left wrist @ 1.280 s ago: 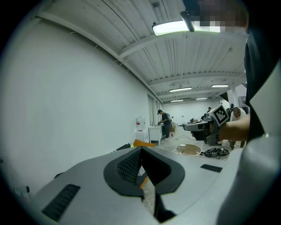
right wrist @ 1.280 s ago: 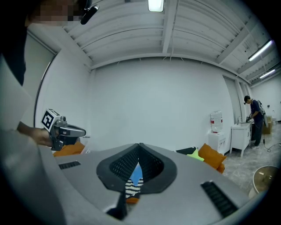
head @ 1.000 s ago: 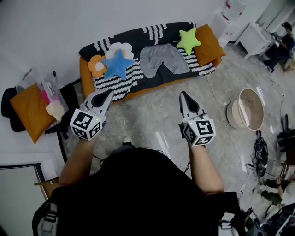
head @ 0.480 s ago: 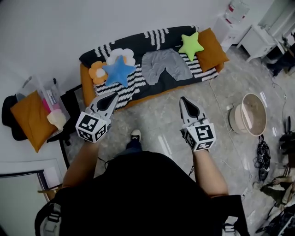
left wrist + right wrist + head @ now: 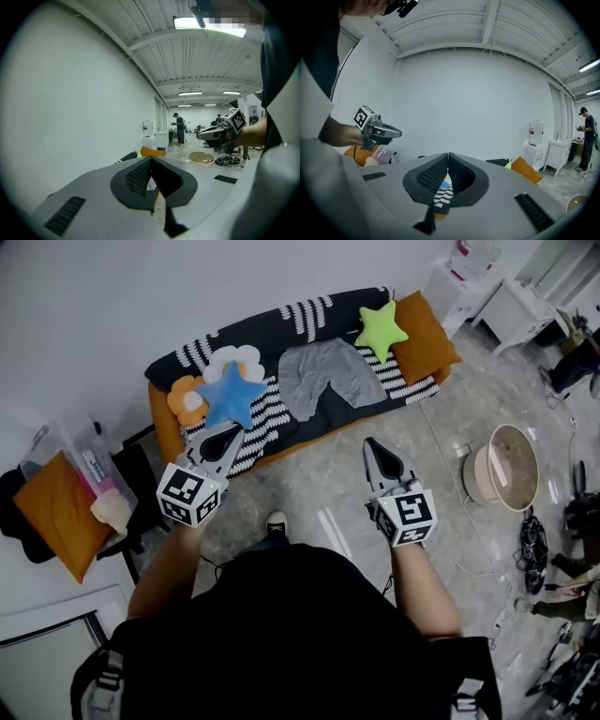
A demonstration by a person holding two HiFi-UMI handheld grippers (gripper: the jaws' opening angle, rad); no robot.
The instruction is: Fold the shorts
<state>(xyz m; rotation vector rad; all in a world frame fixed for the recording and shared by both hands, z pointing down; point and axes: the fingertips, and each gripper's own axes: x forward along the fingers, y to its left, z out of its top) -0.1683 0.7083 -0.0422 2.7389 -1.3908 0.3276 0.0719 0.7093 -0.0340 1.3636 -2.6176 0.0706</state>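
Shorts (image 5: pixel 330 373), grey, lie spread flat on the striped sofa (image 5: pixel 281 404).

blue star pillow (image 5: pixel 228 395); green star pillow (image 5: pixel 380 328); basket (image 5: pixel 504 468)

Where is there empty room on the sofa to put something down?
A striped strip between the blue star pillow and the gray shorts, and the front edge right of the shorts. The left end is crowded with flower pillows.
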